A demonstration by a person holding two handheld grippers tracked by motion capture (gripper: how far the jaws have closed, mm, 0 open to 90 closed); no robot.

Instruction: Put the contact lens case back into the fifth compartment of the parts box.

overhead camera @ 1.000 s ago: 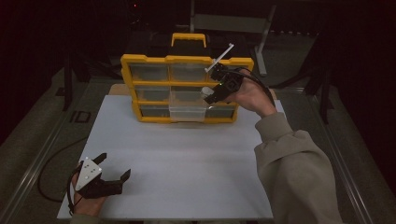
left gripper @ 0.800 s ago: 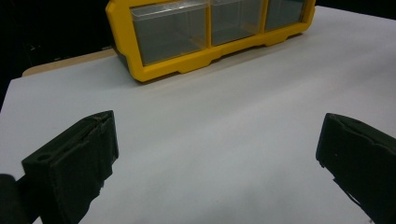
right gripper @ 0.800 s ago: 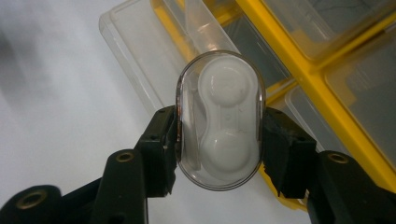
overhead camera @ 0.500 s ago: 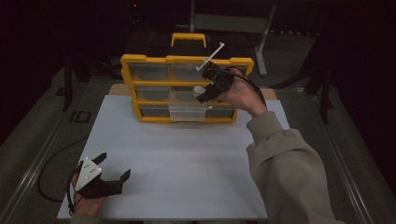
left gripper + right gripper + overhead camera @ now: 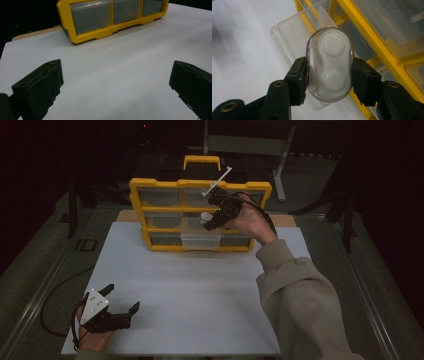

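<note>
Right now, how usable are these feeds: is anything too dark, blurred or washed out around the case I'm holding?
High view: surroundings very dark, white mat and yellow organizer readable. Right gripper view: the clear case in the right gripper is sharp; the mat at left looks soft and overexposed. Left gripper view: evenly lit, the left gripper jaws are near and slightly soft.

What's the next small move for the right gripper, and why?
Probably lower it a little and release. The right gripper is clamped on a clear oval case, held above the pulled-out clear drawer of the yellow organizer. The left gripper rests open on the table.
</note>
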